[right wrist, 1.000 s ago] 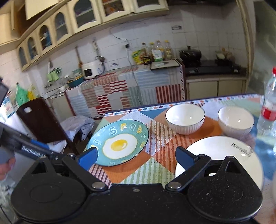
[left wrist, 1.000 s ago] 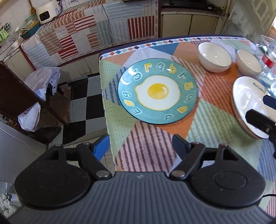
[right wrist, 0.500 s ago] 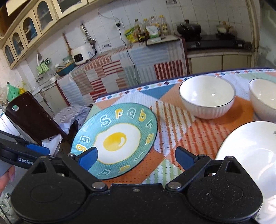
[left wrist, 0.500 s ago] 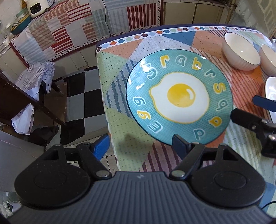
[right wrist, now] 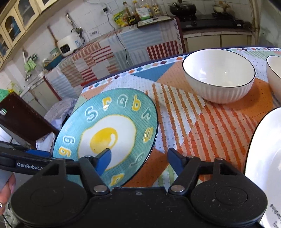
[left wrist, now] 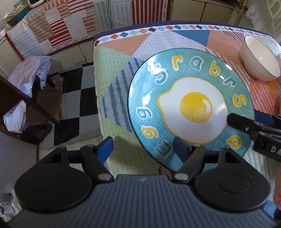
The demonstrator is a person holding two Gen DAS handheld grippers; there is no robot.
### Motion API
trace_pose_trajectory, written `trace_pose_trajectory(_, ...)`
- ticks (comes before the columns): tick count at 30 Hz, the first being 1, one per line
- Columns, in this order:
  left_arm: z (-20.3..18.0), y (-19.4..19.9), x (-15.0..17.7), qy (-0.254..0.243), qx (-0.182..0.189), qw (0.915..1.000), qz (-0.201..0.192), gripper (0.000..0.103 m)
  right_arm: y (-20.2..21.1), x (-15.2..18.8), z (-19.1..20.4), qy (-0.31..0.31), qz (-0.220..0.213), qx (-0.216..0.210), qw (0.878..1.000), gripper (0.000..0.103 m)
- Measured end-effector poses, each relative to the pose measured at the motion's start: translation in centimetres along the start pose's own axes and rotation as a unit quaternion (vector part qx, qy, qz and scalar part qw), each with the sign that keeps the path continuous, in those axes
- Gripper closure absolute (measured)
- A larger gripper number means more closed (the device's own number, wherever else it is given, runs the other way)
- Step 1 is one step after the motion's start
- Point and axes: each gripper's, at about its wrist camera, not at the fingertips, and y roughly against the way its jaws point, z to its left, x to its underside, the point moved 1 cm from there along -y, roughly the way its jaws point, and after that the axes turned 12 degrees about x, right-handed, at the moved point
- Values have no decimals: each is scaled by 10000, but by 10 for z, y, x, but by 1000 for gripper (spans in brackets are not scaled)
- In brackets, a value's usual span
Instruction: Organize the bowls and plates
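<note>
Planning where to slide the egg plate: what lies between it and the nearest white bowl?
Only bare patterned tablecloth separates the egg plate from the white bowl, clearest in the right wrist view.

teal fried-egg plate (left wrist: 191, 110) | white ribbed bowl (right wrist: 218, 77) | patchwork geometric tablecloth (right wrist: 202, 122)

A desk (left wrist: 121, 52) under a patchwork-patterned cloth stands on a black, white and grey checkered floor (left wrist: 77, 98), beside a dark wooden chair (left wrist: 26, 100) draped with striped cloth. Behind runs a counter (right wrist: 98, 57) hung with striped patchwork fabric, carrying a white rice cooker (right wrist: 69, 44) and bottles (right wrist: 140, 8). White tiled walls (right wrist: 58, 15), arched cream cabinets (right wrist: 12, 26) and a stove with a black pot (right wrist: 182, 7) stand in daylight.
</note>
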Motion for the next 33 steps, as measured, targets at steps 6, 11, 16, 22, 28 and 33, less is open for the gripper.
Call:
trace_pose_trajectory(6,-4,-1,-4,-1,213,9995,-228,62,-7,0,-7,-228,-41,-58,9997,81)
trace_pose_trajectory(11,-1,0,-1,98,250,9989,-386,66,-7,2,-6,-253,-140,-47,9996,82)
trace_pose_trajectory(16,-2,7,5,1,354,9978,-563,71,0,4,-2,224,-363,27,9991,81)
trace_pose_trajectory(22,-18,24,18,-390,327,9965,-663,73,20,8,-14,353,-383,-173,9985,81)
trace_pose_trajectory(28,-36,54,29,-398,379,9953,-799,73,53,13,-20,476,-512,-313,9971,81)
trace_pose_trajectory(33,-69,84,36,-673,530,9926,-862,73,96,18,-35,412,-704,-248,9964,81)
